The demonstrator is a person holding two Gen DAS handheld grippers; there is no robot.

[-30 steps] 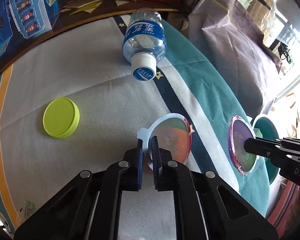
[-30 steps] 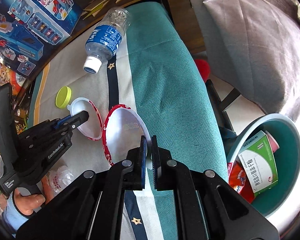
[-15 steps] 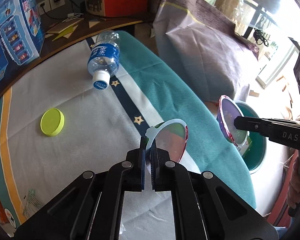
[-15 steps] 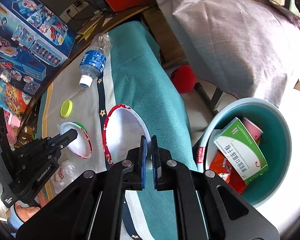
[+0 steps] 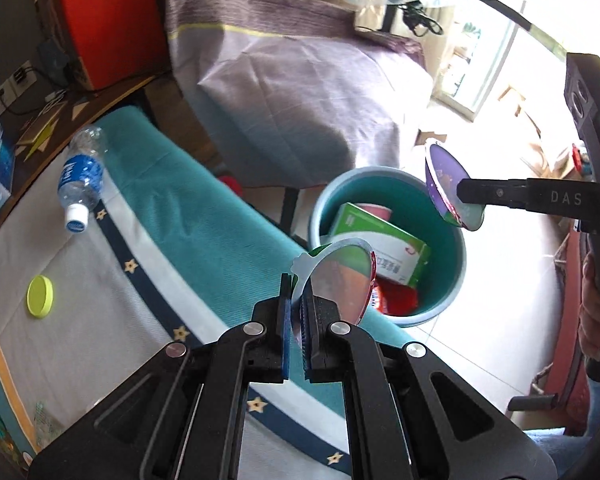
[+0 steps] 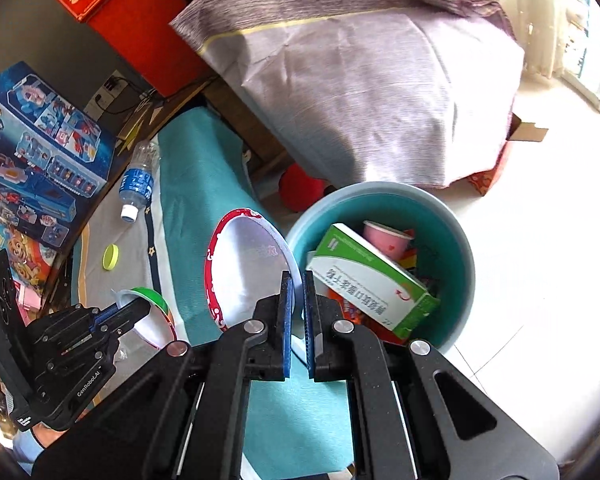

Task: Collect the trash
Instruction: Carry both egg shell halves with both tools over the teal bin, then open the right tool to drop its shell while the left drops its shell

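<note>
My left gripper (image 5: pixel 296 304) is shut on the edge of a round foil lid (image 5: pixel 342 280), held over the table's right edge beside the teal bin (image 5: pixel 364 172). My right gripper (image 6: pixel 298 304) is shut on a bigger red-rimmed lid (image 6: pixel 248 272), next to the bin's (image 6: pixel 460 240) left rim. In the left wrist view this lid (image 5: pixel 446 184) shows its purple printed side above the bin. Inside the bin lie a green-and-white box (image 6: pixel 368 280) and a pink cup (image 6: pixel 388 236). A water bottle (image 5: pixel 80 180) and a yellow-green cap (image 5: pixel 40 295) lie on the tablecloth.
The table wears a teal and white cloth (image 5: pixel 180 220). Behind the bin stands furniture under a lilac cover (image 6: pixel 360 80). A red box (image 6: pixel 140 32) and toy boxes (image 6: pixel 40 152) sit at the back left. A red ball (image 6: pixel 300 188) lies on the floor.
Both grippers carried their lids to the right, off the middle of the table and up to the bin. The bottle and the cap stayed where they were.
</note>
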